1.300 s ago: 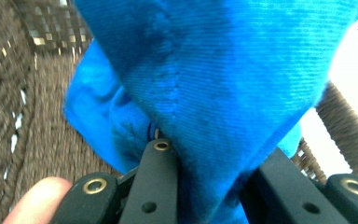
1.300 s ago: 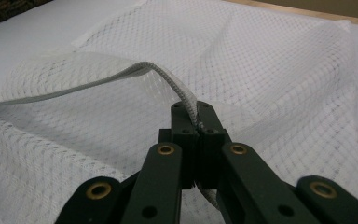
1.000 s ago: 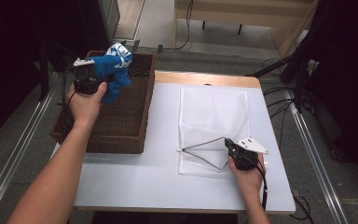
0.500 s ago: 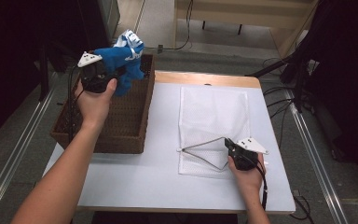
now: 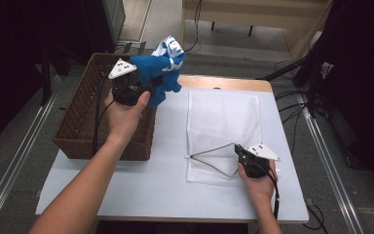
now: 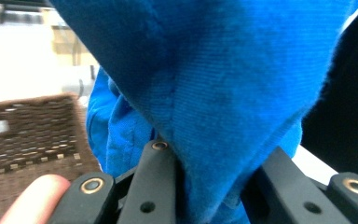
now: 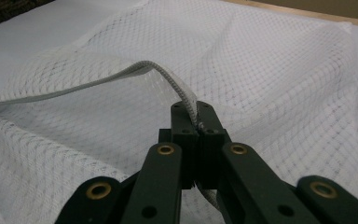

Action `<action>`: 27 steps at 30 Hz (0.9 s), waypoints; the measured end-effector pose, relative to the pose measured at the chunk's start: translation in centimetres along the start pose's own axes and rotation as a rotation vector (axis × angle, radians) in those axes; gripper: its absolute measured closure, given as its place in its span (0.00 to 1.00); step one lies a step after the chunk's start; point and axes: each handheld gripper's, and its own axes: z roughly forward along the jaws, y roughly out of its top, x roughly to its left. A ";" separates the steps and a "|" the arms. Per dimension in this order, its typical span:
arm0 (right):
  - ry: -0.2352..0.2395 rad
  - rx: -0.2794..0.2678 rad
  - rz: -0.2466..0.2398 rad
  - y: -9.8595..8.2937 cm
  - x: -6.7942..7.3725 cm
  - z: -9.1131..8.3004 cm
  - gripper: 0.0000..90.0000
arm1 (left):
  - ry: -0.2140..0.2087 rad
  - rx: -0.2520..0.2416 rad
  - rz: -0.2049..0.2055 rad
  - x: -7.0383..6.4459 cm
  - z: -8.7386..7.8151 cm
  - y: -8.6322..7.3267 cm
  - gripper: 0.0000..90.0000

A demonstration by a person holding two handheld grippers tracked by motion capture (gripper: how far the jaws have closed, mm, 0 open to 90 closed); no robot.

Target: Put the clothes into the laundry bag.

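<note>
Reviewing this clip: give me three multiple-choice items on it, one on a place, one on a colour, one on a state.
1. Where is the basket?
A. left of the mesh bag
B. right of it
C. on it

2. What colour is the cloth?
A. red
B. blue
C. green

3. What is the right gripper doing?
A. open above the table
B. shut on the bag's zipper edge
C. holding the cloth

Answers: 1 A, the high view shows the basket at the table's left. 2 B, blue in the left gripper. 3 B, jaws pinch the edge, lifting it.
</note>
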 end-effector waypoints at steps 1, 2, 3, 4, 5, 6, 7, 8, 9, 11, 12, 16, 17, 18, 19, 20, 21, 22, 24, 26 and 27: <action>0.000 -0.001 0.002 0.0 0.0 0.0 0.99 | -0.009 0.002 0.004 -0.5 0.1 -0.1 0.89; 0.000 -0.001 0.002 0.0 0.0 0.0 0.99 | -0.009 0.002 0.004 -0.5 0.1 -0.1 0.89; 0.000 -0.001 0.003 0.0 0.0 0.0 0.99 | -0.025 0.008 0.008 -1.2 0.2 -0.4 0.89; 0.003 -0.004 -0.001 0.0 0.0 0.0 0.99 | -0.039 0.012 0.006 -1.6 0.4 -0.7 0.89; 0.003 -0.003 -0.001 0.0 0.1 -0.1 0.99 | -0.047 0.015 0.008 -2.0 0.5 -0.9 0.89; 0.003 -0.005 0.000 0.0 0.1 -0.1 0.99 | -0.061 0.027 0.003 -2.7 0.8 -1.5 0.89; 0.003 -0.005 0.000 0.0 0.1 -0.1 0.99 | -0.061 0.027 0.003 -2.7 0.8 -1.5 0.89; 0.002 -0.007 -0.001 0.0 0.1 -0.2 1.00 | -0.074 0.033 -0.005 -3.2 1.0 -2.1 0.89; 0.008 -0.014 0.007 0.0 0.0 -0.3 1.00 | -0.095 0.048 -0.016 -3.8 1.4 -2.8 0.89; 0.012 -0.023 0.009 0.1 -0.1 -0.4 1.00 | -0.115 0.056 -0.022 -4.6 1.6 -3.6 0.89; 0.013 -0.025 0.016 0.1 -0.2 -0.4 1.00 | -0.124 0.063 -0.024 -4.9 1.7 -3.9 0.89; 0.022 -0.033 0.032 0.1 -0.4 -0.6 0.99 | -0.151 0.090 -0.033 -5.9 1.8 -5.1 0.89; 0.023 -0.036 0.031 0.1 -0.5 -0.6 0.99 | -0.155 0.095 -0.032 -6.1 1.9 -5.3 0.89; 0.029 -0.035 0.045 0.2 -0.6 -0.7 0.99 | -0.167 0.104 -0.033 -6.4 1.8 -5.8 0.89; 0.032 -0.035 0.052 0.2 -0.7 -0.7 1.00 | -0.173 0.109 -0.034 -6.6 1.8 -6.1 0.89; 0.032 -0.035 0.052 0.2 -0.7 -0.7 1.00 | -0.184 0.117 -0.035 -6.9 1.7 -6.6 0.89; 0.034 -0.034 0.052 0.2 -0.8 -0.7 1.00 | -0.194 0.125 -0.034 -7.1 1.6 -7.0 0.89; 0.043 -0.033 0.064 0.3 -0.8 -0.8 0.99 | -0.204 0.133 -0.028 -7.3 1.5 -7.5 0.89; 0.050 -0.033 0.067 0.3 -0.9 -0.8 0.99 | -0.232 0.157 -0.043 -8.0 1.2 -9.0 0.89; 0.053 -0.029 0.066 0.3 -0.9 -0.8 0.99 | -0.245 0.169 -0.051 -8.2 1.0 -9.6 0.88; 0.056 -0.026 0.067 0.4 -0.9 -0.8 0.99 | -0.256 0.173 -0.061 -8.3 0.9 -10.2 0.88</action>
